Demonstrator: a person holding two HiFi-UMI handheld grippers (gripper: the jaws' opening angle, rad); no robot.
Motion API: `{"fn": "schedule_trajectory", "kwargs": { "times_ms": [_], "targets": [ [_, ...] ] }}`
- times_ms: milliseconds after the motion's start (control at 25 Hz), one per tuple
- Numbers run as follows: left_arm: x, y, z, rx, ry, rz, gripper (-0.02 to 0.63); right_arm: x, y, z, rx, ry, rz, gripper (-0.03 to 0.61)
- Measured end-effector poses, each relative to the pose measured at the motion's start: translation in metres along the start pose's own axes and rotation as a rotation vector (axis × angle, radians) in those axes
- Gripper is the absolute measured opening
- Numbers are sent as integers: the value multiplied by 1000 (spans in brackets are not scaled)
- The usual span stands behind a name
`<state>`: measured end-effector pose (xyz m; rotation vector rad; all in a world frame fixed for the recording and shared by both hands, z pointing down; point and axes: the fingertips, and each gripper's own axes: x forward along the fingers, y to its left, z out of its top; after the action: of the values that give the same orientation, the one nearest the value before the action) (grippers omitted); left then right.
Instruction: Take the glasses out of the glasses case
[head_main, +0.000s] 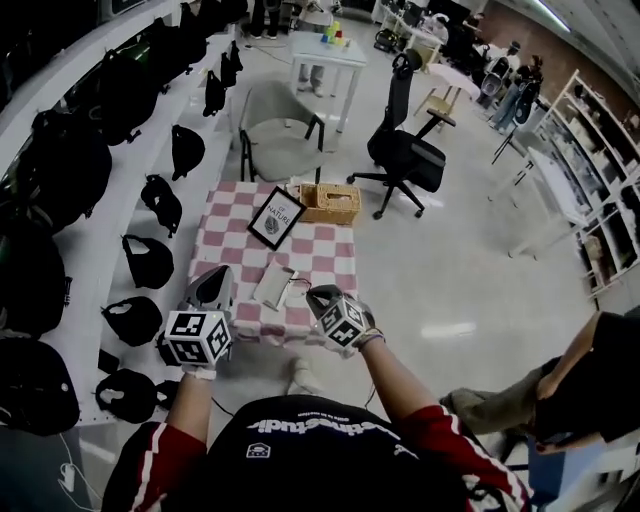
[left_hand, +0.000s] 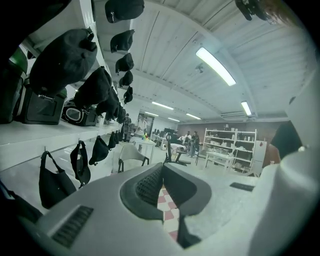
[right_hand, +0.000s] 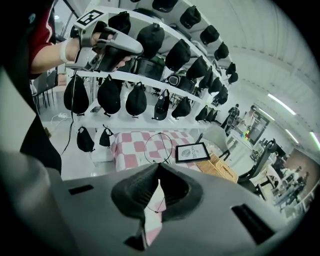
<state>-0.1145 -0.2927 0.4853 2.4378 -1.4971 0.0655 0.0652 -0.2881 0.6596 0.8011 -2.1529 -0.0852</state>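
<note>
A white glasses case (head_main: 272, 286) lies on the pink checked table (head_main: 330, 250) near its front edge. My right gripper (head_main: 322, 295) hovers just right of the case, shut on thin wire-rimmed glasses (right_hand: 158, 147). In the right gripper view one round lens stands up above the closed jaws (right_hand: 158, 172), over the cloth. The left gripper (head_main: 212, 285) is held by the table's front left corner, left of the case. Its jaws (left_hand: 162, 172) are shut with nothing between them and point out into the room.
A framed picture (head_main: 277, 217) and a wicker basket (head_main: 330, 202) sit at the table's far side. Shelves of black bags and helmets (head_main: 150, 260) run along the left. A grey chair (head_main: 280, 135) and a black office chair (head_main: 405, 150) stand beyond the table. A person sits at right (head_main: 560, 390).
</note>
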Motion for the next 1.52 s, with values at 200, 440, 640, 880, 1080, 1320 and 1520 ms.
{"fn": "schedule_trajectory", "kwargs": {
  "times_ms": [200,440,640,880,1080,1320,1520],
  "targets": [
    [0,-12,3,9,2,-45,7,-31,2,4,87,-20,-64,12],
    [-8,-23,5,13,-11,-84,6,-66,5,10,183,-70,-141,12],
    [-20,-29,6,-6,-20,-113,6,-96,7,31,321,-174,-183,12],
    [-31,-37,8,-19,-28,-143,6,-119,10,57,396,-272,-203,12],
    [-40,-33,15,25,-50,-131,6,-133,9,79,459,-357,-218,12],
    [-49,-36,26,48,-83,-129,6,-156,5,100,460,-427,-256,12],
    [-54,-40,32,67,-104,-136,8,-178,-2,110,462,-479,-304,12]
  ]
}}
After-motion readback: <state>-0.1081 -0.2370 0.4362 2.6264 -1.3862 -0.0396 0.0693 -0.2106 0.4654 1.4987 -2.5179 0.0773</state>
